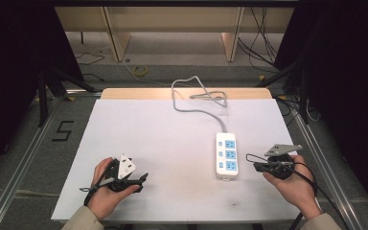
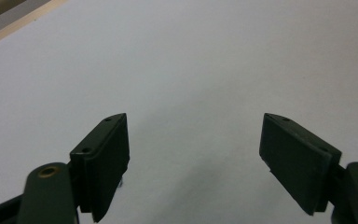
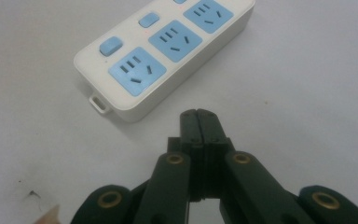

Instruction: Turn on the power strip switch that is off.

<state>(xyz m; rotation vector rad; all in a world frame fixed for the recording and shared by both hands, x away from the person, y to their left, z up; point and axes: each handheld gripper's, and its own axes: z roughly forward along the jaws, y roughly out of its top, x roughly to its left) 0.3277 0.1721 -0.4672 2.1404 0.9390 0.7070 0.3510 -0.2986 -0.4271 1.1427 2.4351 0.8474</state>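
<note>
Hovering low at the near right, the right gripper [image 3: 199, 114] has its jaws pressed together, nothing between them, tips aimed at the near end of the power strip [image 3: 168, 56] and just short of it. Left gripper [image 1: 124, 178] sits at the near left over bare tabletop [image 1: 163, 143], jaws spread wide, holding nothing, well apart from the strip.

Power strip lies flat on the right half of the tabletop, long axis running away from the person, three blue sockets up, small switches [image 3: 110, 45] beside them, a hang tab [image 3: 99, 103] on the near end.

Risks, as I read it:
- Closed jaws poking a switch off-centre would likely skate the light strip across the smooth sheet instead of clicking it. Nothing is bracing it.
- Tips could slip into a socket slot if the aim drifts.
- Grey cord [image 1: 196, 103] loops at the far edge; dragging the strip may tug it.

Room: wide open space left and centre. Right edge of the tabletop is near the strip, less margin there. Near edge is close under both hands.
</note>
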